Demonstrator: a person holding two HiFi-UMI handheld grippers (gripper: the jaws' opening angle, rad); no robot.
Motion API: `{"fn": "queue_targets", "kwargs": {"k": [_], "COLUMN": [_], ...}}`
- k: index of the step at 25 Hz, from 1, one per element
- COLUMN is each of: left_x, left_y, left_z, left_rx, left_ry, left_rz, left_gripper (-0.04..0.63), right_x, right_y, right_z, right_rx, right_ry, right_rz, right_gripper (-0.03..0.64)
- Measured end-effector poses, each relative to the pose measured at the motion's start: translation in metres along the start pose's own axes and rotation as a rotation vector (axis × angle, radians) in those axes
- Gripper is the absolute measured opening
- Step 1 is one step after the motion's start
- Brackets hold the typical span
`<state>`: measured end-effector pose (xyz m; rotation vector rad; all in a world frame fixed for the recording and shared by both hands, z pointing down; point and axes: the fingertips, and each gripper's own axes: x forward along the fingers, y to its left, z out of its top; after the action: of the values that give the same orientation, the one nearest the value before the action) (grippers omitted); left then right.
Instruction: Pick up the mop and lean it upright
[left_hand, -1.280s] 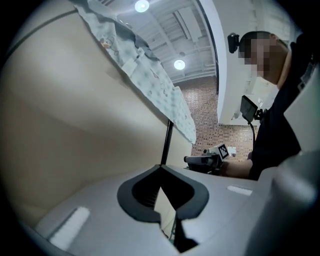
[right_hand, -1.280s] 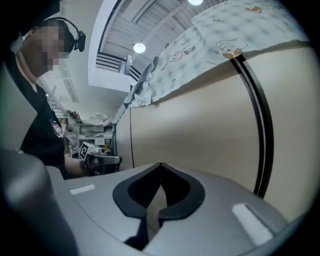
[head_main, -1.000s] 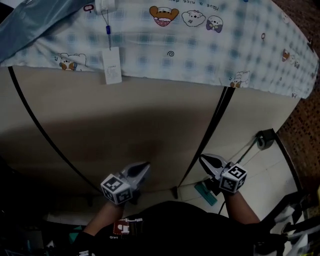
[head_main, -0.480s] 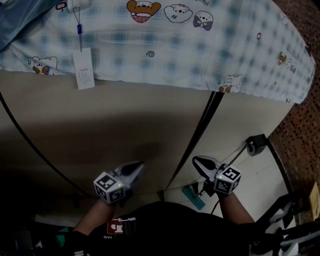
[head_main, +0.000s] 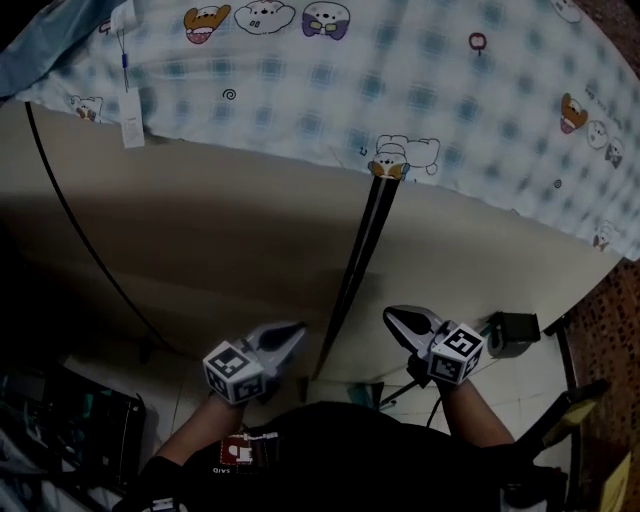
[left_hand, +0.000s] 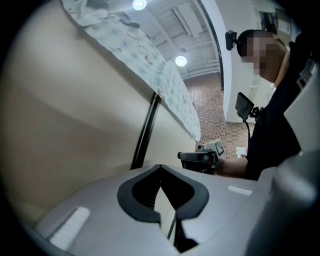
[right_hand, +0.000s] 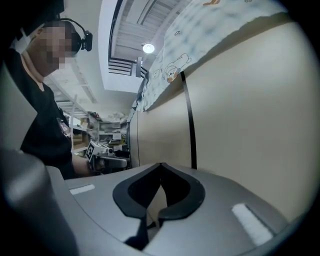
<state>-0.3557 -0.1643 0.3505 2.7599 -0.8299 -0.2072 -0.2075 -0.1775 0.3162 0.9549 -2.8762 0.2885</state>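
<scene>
Between the two claws, against the beige side panel (head_main: 230, 250) of a cloth-draped surface, a thin dark pole (head_main: 352, 270) slants from the floor up to the hem of the checked cloth (head_main: 430, 90). To someone standing by, it reads as the mop's handle, already leaning close to upright. It could equally be a strut of the frame, and no mop head can be made out in the gloom at its foot. Left claw (head_main: 290, 332): jaws together with nothing between them, held low just left of the pole's foot and not touching it. Right claw (head_main: 398, 318): jaws likewise together and empty, just right of the pole and also apart from it. Handling, as a judgement: a mop of this kind should be long and stiff, light along the shaft and heavier at the head end. Its smooth round handle is likely to twist or slide in a two-jaw grip. The sounder hold would be square across the shaft, one claw low to carry the weight and the other higher to steer, with both jaws parted first. The soft cloth hem gives the top little to rest against, and the pale tiled floor (head_main: 530, 380) looks smooth enough for the foot to skate out.
</scene>
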Motion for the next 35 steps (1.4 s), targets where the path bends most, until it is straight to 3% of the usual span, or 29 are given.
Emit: {"fn": "queue_targets", "kwargs": {"k": [6, 10, 16, 21, 25, 29, 35], "left_x": [0.0, -0.007, -0.01, 0.015, 0.048, 0.104, 0.205], "left_y": [-0.029, -0.033, -0.028, -0.057, -0.087, -0.134, -0.221], "left_z": [-0.008, -0.007, -0.019, -0.03, -0.032, -0.046, -0.079], "left_rx": [-0.002, 0.016, -0.019, -0.009, 0.023, 0.061, -0.012], "left_ry": [0.01, -0.011, 0.012, 0.035, 0.034, 0.016, -0.015], "left_rz": [0.054, 0.023, -0.01, -0.042, -0.042, -0.027, -0.028], "left_gripper": [0.0, 0.0, -0.001, 0.0, 0.0, 0.0, 0.0], "right_x": [-0.026, -0.032, -0.052, -0.085, -0.12, -0.185, -0.288], "right_y": [-0.004, 0.001, 0.012, -0.003, -0.016, -0.052, -0.111], "right_z": [-0.016, -0.019, -0.034, -0.035, -0.029, -0.033, -0.031], "right_rx": [0.032, 0.047, 0.061, 0.027, 0.042, -0.009, -0.006], "right_ry": [0.01, 0.007, 0.034, 0.044, 0.001, 0.015, 0.004], "right_rz": [0.05, 0.013, -0.048, -0.078, -0.032, -0.015, -0.01], "right_gripper": [0.015, 0.015, 0.015, 0.015, 0.015, 0.015, 0.015]}}
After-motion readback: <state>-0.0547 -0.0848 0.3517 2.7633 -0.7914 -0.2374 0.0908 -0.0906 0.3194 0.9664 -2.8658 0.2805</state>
